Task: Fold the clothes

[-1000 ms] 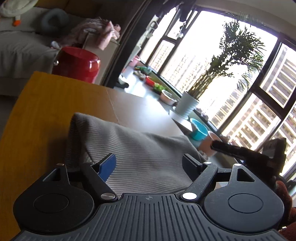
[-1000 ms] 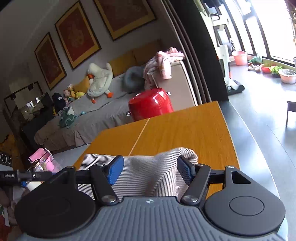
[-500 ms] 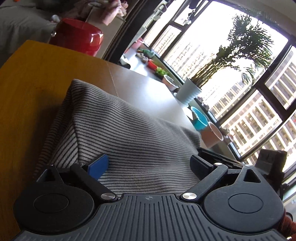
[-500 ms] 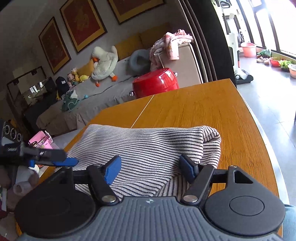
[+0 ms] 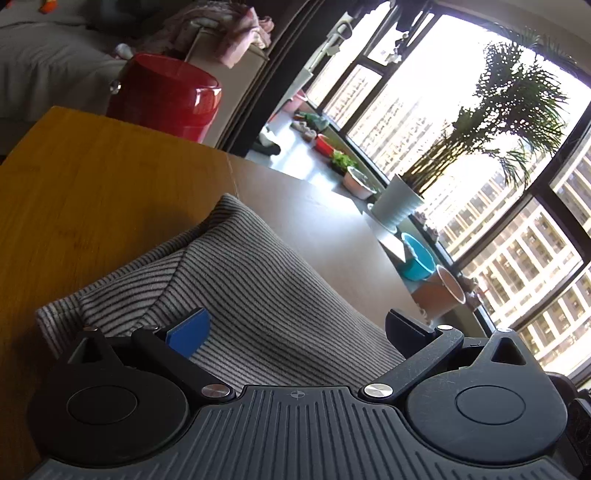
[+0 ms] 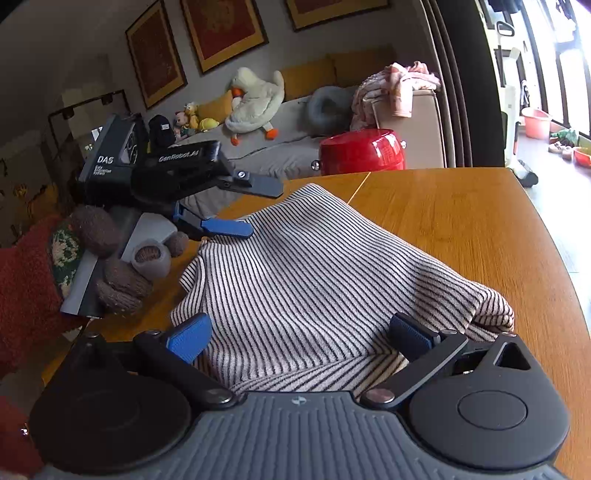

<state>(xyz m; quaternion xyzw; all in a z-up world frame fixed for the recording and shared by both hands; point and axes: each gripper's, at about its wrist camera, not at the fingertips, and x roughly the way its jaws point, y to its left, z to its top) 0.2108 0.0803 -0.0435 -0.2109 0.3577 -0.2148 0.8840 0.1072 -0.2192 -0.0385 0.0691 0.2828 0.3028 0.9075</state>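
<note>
Striped garment (image 6: pixel 325 273) lies bunched on the wooden bench (image 6: pixel 461 229), near its front edge. Right gripper (image 6: pixel 299 338) fingers apart and opening, cloth between them, pads not pressing. Left gripper (image 5: pixel 295 330) same: fingers apart, opening, fabric under and between. Past the bench: red pot (image 6: pixel 362 151), grey sofa (image 6: pixel 280 155) with a plush goose (image 6: pixel 255 99), framed pictures (image 6: pixel 221 29). Window side: potted palm (image 5: pixel 480 140), blue basin (image 5: pixel 417 260).

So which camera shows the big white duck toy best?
The right wrist view: the duck toy lies whole on the sofa there. The left wrist view shows only an orange scrap at its top edge, perhaps the duck's foot.
</note>
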